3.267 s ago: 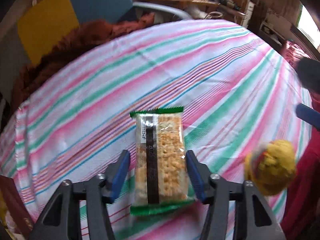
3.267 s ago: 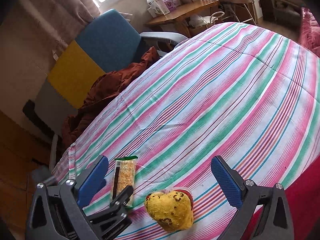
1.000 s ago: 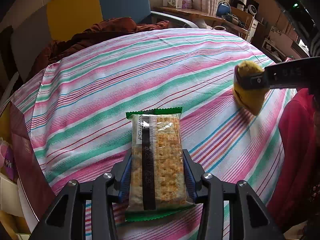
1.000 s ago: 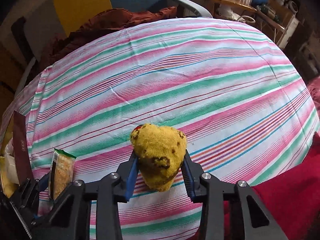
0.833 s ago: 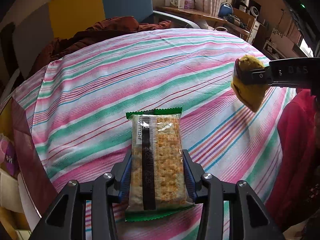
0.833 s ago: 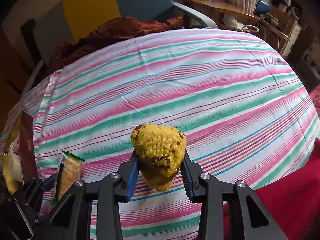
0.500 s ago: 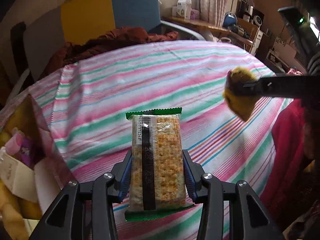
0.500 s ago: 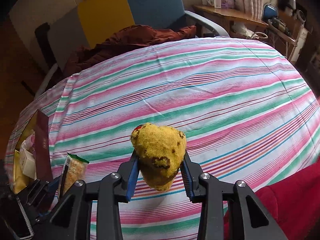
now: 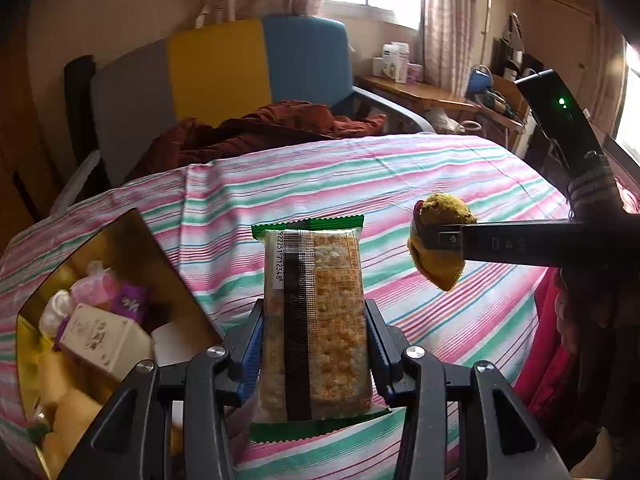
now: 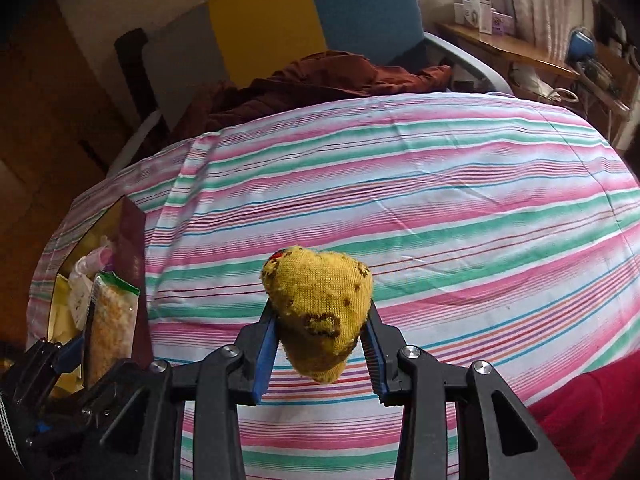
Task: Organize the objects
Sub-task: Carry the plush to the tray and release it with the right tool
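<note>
The striped bed (image 9: 420, 184) fills both views. Only the left wrist view looks into the open box (image 9: 168, 280) of small packages at the bed's edge. The left claw (image 9: 314, 354) grips a cracker packet (image 9: 316, 320) upright above the bed; the right claw (image 10: 320, 350) clamps a yellow knitted toy (image 10: 320, 308).

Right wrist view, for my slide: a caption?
Right tool holds a yellow knitted toy above the striped cloth.

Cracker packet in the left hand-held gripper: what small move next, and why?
Probably carry the cracker packet left and down over the open box: the left hand-held gripper grips it above the striped cloth, and the box already holds other items.
</note>
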Demonstrator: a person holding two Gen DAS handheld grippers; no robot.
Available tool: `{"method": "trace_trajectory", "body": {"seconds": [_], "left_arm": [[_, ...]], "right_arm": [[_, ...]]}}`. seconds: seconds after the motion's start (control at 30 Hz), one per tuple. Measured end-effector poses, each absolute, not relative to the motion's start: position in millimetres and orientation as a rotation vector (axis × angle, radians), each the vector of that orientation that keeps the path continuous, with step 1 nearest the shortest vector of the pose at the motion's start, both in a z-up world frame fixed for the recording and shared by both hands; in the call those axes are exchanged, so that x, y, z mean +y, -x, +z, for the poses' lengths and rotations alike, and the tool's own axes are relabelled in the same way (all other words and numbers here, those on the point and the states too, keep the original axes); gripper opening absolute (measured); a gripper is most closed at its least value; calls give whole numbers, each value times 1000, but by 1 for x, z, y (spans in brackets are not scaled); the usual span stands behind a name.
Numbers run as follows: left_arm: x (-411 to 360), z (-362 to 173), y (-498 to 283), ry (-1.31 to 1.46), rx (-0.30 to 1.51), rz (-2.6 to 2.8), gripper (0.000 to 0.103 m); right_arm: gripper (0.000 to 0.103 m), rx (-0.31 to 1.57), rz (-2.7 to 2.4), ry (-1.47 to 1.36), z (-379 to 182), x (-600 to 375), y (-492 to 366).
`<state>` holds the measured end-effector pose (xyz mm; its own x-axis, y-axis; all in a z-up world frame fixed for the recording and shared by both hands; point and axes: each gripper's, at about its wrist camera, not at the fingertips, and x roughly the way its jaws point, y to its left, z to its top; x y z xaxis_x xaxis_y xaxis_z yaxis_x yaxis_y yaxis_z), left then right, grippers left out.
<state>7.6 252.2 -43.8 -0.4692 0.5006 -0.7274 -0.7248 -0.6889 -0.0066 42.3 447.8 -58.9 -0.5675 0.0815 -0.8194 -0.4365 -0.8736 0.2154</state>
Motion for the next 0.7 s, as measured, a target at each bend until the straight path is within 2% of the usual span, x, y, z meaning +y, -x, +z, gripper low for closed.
{"method": "trace_trajectory", "body": {"seconds": [0.7], "left_arm": [[149, -31, 19, 1004, 179, 2332, 46]], "right_arm": [[39, 418, 2707, 1359, -34, 350, 15]]}}
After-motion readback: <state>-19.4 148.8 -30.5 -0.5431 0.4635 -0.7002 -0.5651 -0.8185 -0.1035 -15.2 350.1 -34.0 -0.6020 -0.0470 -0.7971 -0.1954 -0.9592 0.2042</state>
